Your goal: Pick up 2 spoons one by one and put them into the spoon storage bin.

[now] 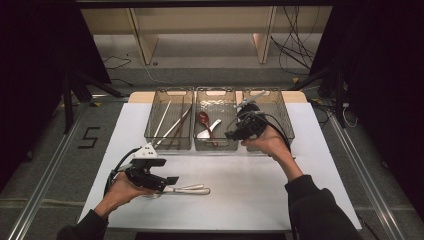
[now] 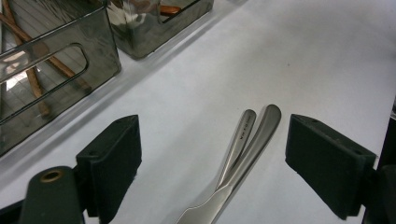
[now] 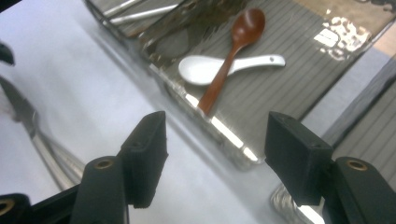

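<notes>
Two steel utensil handles lie side by side on the white counter, well in front of the row of three smoked-plastic trays, and the left gripper sits over them with its jaws spread wide, the handles between the pads but untouched. Behind them, the middle tray holds a brown wooden spoon crossing a white ceramic spoon; the left tray holds chopsticks. The right gripper hovers at the middle tray's near edge, released and holding nothing. The sorting looks midway: the pickup of the steel pieces is in hand. Next the left gripper likely needs to settle lower and clench on one handle, ideally without dragging its neighbour.
</notes>
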A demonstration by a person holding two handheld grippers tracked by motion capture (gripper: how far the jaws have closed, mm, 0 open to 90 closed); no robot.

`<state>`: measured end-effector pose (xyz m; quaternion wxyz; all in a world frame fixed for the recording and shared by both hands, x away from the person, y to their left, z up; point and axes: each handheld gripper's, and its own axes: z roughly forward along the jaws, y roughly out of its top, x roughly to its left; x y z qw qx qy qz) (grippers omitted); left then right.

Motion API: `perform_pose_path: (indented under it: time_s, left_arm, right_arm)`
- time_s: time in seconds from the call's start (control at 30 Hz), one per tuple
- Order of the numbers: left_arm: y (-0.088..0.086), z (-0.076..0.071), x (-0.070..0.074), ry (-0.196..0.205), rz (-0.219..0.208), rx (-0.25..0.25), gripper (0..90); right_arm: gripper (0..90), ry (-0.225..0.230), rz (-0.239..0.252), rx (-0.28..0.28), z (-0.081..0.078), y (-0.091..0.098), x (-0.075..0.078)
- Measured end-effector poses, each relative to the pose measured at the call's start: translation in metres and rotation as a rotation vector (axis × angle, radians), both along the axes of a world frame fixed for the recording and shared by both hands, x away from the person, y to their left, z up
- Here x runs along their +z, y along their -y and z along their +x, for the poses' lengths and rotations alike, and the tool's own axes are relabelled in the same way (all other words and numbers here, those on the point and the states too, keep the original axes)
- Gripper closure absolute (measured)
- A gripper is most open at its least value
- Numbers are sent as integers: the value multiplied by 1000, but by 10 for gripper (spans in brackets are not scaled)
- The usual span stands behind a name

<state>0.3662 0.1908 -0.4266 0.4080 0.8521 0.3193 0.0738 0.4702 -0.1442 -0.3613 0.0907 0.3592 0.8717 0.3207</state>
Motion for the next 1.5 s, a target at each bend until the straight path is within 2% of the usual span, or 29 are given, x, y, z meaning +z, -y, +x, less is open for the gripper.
perform_pose_path:
  time_s: [0.27, 0.37, 0.77, 1.1, 1.33, 1.5]
  left_arm:
    - [-1, 2, -2, -14, 15, 7, 179]
    - [-1, 2, -2, -19, 19, 9, 179]
    - [0, 4, -4, -29, 66, -8, 179]
    - [3, 7, -3, -36, 92, -18, 180]
    - [8, 10, -2, -59, 117, -40, 180]
    - [13, 11, -5, -84, 143, -49, 185]
  right_arm:
    - [360, 10, 30, -4, -26, 19, -5]
    - [354, 6, 58, 1, -34, 23, -5]
    - [348, 19, 85, -7, -64, 46, -13]
    - [332, 6, 112, -24, -88, 64, -24]
    - [316, 3, 140, -41, -103, 77, -29]
    - [313, -3, 136, -50, -110, 83, -34]
